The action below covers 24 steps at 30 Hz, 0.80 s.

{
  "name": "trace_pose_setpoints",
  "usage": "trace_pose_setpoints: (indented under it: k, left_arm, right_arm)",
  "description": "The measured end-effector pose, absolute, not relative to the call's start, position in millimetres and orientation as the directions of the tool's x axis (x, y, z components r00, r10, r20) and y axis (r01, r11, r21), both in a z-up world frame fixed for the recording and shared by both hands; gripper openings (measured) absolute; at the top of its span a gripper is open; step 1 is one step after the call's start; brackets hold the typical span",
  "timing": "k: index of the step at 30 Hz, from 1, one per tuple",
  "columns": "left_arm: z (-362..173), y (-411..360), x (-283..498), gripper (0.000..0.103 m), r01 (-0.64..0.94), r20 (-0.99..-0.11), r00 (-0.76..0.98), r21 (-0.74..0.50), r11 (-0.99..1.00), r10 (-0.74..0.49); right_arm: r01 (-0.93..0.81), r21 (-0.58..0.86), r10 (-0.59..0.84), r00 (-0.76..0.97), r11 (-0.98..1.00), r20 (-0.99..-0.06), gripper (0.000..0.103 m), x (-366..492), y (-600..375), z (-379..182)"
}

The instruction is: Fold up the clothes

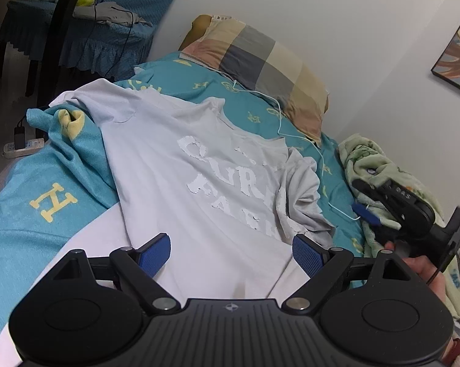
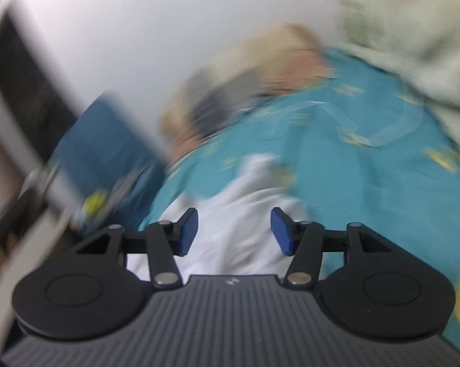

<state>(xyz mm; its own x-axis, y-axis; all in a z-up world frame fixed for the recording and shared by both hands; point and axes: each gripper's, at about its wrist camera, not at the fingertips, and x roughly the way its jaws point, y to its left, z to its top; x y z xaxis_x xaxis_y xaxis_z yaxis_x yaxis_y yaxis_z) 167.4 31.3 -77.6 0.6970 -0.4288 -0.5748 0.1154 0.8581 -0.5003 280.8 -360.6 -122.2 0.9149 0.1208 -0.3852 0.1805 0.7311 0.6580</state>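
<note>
A pale grey T-shirt (image 1: 199, 168) with white lettering lies spread face up on the teal bedspread (image 1: 46, 168), its right sleeve bunched. My left gripper (image 1: 231, 240) hovers open over the shirt's lower part, with nothing between its blue pads. At the right of the left wrist view, a hand holds my right gripper (image 1: 362, 200) above the green blanket beside the bunched sleeve. The right wrist view is blurred: my right gripper (image 2: 234, 223) has its jaws apart, with white shirt cloth (image 2: 248, 183) lying below the gap, not pinched.
A checked pillow (image 1: 260, 64) lies at the head of the bed against the white wall. A white cable (image 1: 278, 113) trails from it across the sheet. A green fleece blanket (image 1: 370, 159) is heaped at the right. A cloth-covered table (image 1: 77, 39) and a power strip (image 1: 22, 146) are left of the bed.
</note>
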Motion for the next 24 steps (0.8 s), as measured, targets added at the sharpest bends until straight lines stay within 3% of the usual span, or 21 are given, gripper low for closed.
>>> trace_pose_setpoints:
  k: [3,7,12,13,14,16,19,24]
  left_arm:
    - [-76.6,31.3,166.3,0.089,0.117,-0.57,0.701,-0.502,0.857,-0.429]
    - [-78.5,31.3,166.2,0.089,0.11,-0.574,0.698,-0.505,0.856,-0.428]
    - [-83.1,29.6,170.1,0.089,0.105,-0.584,0.687,-0.508,0.855,-0.431]
    - [-83.6,28.8,171.2,0.089,0.106,-0.585,0.686,-0.508,0.855,-0.433]
    - [-83.9,28.0,171.8,0.089,0.109,-0.585,0.685,-0.508,0.855,-0.435]
    - [-83.7,26.9,171.8,0.089,0.116,-0.581,0.686,-0.508,0.854,-0.439]
    - [-82.4,27.4,170.2,0.089,0.119,-0.574,0.69,-0.512,0.851,-0.442]
    - [-78.3,28.1,166.8,0.089,0.13,-0.559,0.695,-0.52,0.844,-0.451]
  right_arm:
    - [0.292,0.75,0.13,0.885,0.593,-0.447,0.056,286.3,-394.7,-148.7]
    - [0.298,0.795,0.206,0.864,0.528,-0.46,0.056,305.9,-398.5,-180.5]
    - [0.284,0.67,0.19,0.819,0.686,-0.542,0.053,339.2,-375.8,-189.2]
    - [0.272,0.654,0.192,0.815,0.706,-0.546,0.042,342.9,-372.6,-189.8]
    - [0.256,0.655,0.202,0.817,0.711,-0.539,0.02,346.1,-370.2,-189.9]
    - [0.209,0.637,0.198,0.839,0.742,-0.506,0.008,347.1,-364.7,-180.3]
    - [0.17,0.529,0.109,0.884,0.831,-0.455,0.006,344.9,-364.1,-154.4]
    - [0.317,0.413,-0.129,0.897,0.854,-0.422,0.006,346.0,-409.6,-110.5]
